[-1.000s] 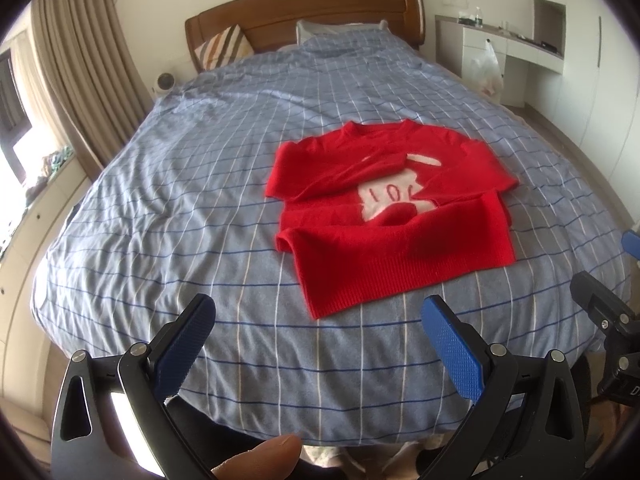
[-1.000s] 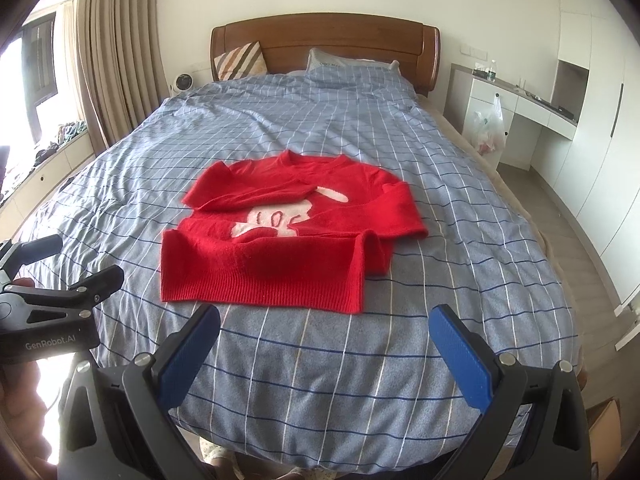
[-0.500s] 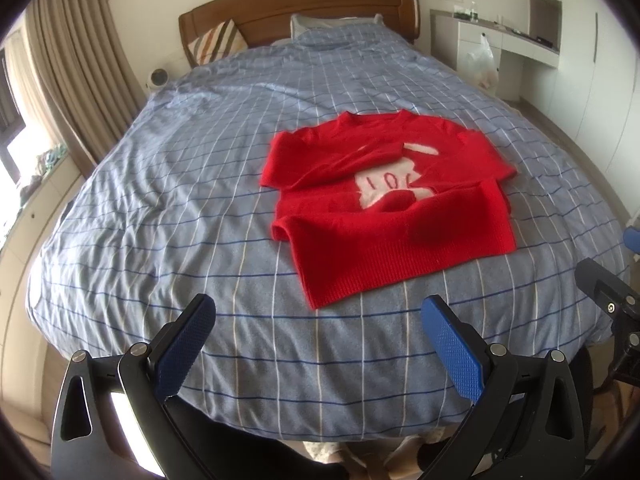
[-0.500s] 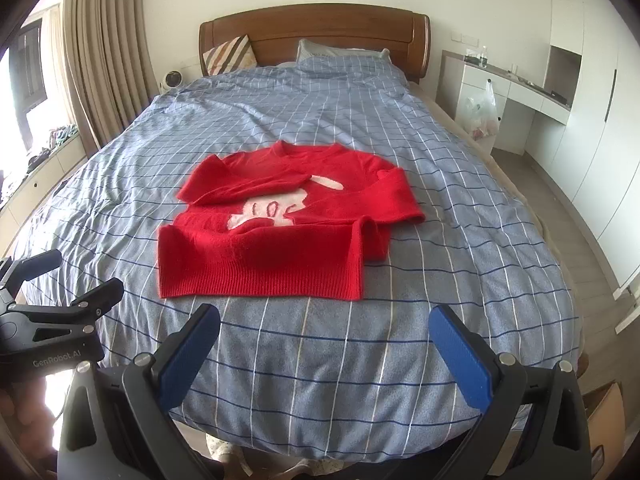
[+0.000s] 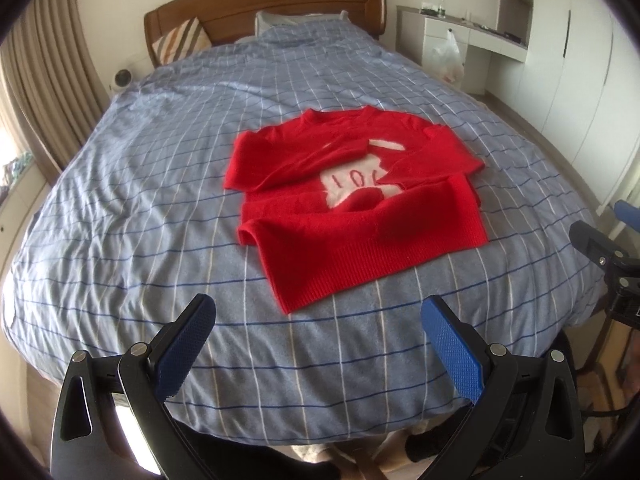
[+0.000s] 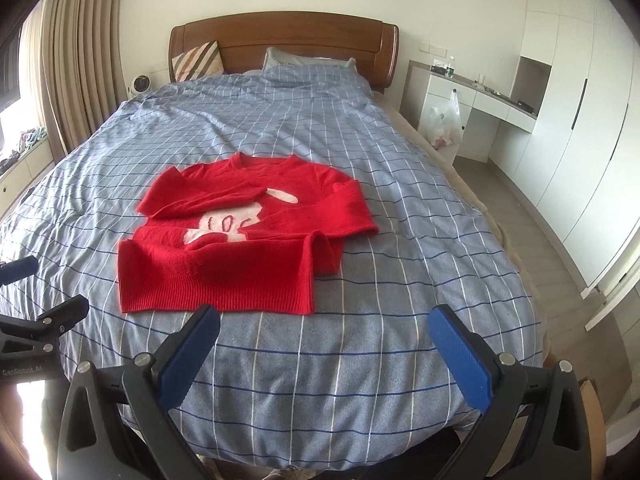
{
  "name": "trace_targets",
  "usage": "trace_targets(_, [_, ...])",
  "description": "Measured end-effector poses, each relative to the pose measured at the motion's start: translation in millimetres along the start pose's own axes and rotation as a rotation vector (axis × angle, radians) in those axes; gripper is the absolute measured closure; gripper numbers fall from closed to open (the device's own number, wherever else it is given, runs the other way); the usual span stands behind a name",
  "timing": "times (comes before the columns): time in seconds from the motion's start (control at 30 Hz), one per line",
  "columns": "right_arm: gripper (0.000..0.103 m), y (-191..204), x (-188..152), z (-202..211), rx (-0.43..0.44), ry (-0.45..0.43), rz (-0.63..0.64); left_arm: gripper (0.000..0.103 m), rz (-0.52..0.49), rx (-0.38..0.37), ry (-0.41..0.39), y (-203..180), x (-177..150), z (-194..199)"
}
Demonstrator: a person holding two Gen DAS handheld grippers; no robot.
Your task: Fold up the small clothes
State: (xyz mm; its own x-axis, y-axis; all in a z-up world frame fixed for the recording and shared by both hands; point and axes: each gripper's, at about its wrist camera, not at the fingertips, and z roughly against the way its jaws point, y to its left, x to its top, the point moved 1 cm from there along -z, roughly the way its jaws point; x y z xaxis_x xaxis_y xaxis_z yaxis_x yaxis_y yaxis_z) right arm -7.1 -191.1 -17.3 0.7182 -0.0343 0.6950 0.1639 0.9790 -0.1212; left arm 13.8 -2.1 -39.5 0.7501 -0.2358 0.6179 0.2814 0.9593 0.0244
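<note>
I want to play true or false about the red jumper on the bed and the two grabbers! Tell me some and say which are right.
1. The red knitted sweater lies on the blue checked bedspread. True.
2. The left gripper is squeezing the sweater. False: it is open, holding nothing.
3. Both sleeves are folded across the sweater's front. True.
4. The right gripper is shut. False: its blue pads stand wide apart.
5. The striped cushion sits on the sweater. False: it leans by the wooden headboard.
</note>
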Motion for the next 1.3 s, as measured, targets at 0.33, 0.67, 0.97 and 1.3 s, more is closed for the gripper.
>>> trace_targets(0.33, [0.000,-5,-6,-4,-0.021,0.023,-0.019,0.000,0.038,-0.005,0.009,0,-5,3])
trace_targets(0.67, [0.000,-4,-7,-2,-0.033,0.018,-0.011,0.000,0.033,0.000,-0.010,2,-6,9])
trace_targets(0.97, [0.000,-16,-12,-5,0.034,-0.027,-0.023,0.000,0.099,0.004,0.016,40,-19,-22])
trace_targets(1.3, [0.005,-32,-22,-136,0.387,0.093,-0.049,0.014,0.221,-0.141,0.134,88,-25,-136])
